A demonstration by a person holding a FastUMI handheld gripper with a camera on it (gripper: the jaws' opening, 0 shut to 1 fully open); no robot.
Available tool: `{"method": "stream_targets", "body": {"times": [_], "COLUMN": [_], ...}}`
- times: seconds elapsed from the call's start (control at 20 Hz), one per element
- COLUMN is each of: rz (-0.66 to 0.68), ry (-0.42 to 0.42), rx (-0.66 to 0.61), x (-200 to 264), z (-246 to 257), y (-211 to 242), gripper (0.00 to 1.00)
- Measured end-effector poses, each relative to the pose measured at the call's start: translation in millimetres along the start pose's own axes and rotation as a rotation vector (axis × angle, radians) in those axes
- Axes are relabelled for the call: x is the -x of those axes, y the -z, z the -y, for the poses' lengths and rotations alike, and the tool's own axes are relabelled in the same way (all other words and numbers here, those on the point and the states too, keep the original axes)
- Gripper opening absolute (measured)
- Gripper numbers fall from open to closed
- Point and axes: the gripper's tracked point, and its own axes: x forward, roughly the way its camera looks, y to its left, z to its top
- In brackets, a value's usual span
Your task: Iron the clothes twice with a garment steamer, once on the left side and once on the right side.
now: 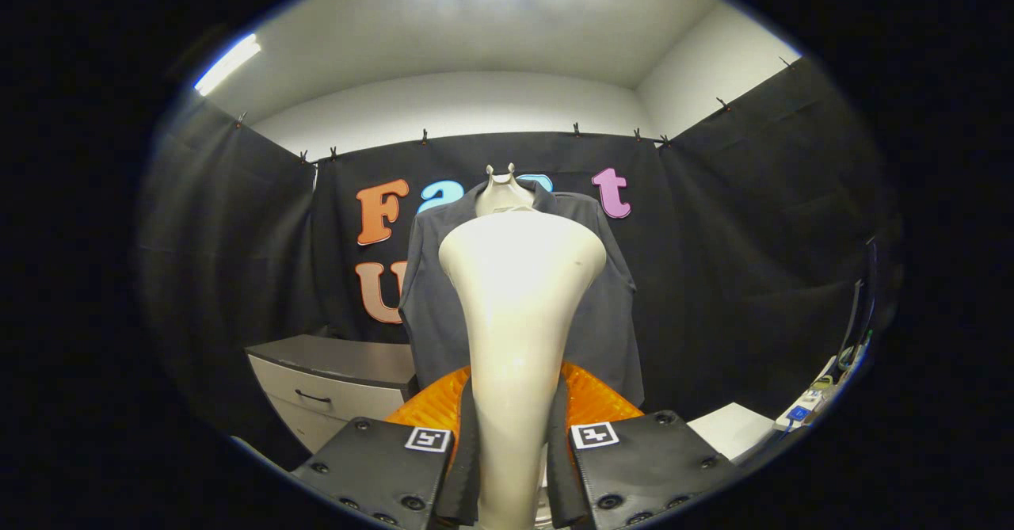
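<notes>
My gripper [513, 467] is shut on the cream garment steamer [519, 308], both fingers pressing its slim handle. The steamer's wide head rises ahead of the fingers and faces a dark grey shirt [610, 308]. That shirt hangs on a pale mannequin form [501, 189] against the black cloth wall, straight beyond the steamer. The steamer head hides the shirt's middle; its left and right sides show on either side. How far the head stands from the fabric I cannot tell.
A grey cabinet with a drawer [337, 383] stands to the left of the shirt. A white surface [733, 427] and a power strip with cables [808, 407] lie to the right. An orange ribbed thing [598, 395] sits just behind the fingers.
</notes>
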Motion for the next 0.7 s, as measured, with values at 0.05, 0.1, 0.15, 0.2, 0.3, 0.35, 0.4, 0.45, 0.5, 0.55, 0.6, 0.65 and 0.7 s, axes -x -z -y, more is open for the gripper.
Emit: {"method": "stream_targets", "body": {"times": [0.05, 0.1, 0.15, 0.2, 0.3, 0.35, 0.4, 0.45, 0.5, 0.55, 0.6, 0.65, 0.7], "rz": [-0.002, -0.003, -0.006, -0.009, -0.012, -0.013, -0.012, -0.012, -0.011, -0.011, -0.01, -0.009, -0.008], "ry": [-0.002, -0.002, 0.0, 0.002, 0.005, 0.005, 0.007, 0.01, 0.011, 0.012, 0.012, 0.012, 0.012], "rx": [0.002, 0.004, 0.004, 0.002, -0.002, -0.002, 0.001, 0.002, 0.003, 0.003, 0.003, 0.003, 0.004], "x": [0.0, -0.4, 0.3, 0.6, 0.6, 1.3, 1.7, 2.3, 2.6, 2.6, 1.6, 1.6, 1.4], "z": [-1.1, -1.1, -0.6, 0.0, 0.3, 0.2, 0.7, 1.5, 1.8, 1.5, 1.3, 0.9, 0.7], "y": [0.3, 0.9, 1.9, 3.5, 5.6, 4.6, 4.5, 4.8, 5.2, 4.6, 4.9, 4.5, 4.7], "gripper": [0.41, 0.41, 0.41, 0.41, 0.41, 0.41, 0.41, 0.41, 0.42, 0.41, 0.41, 0.41, 0.41]}}
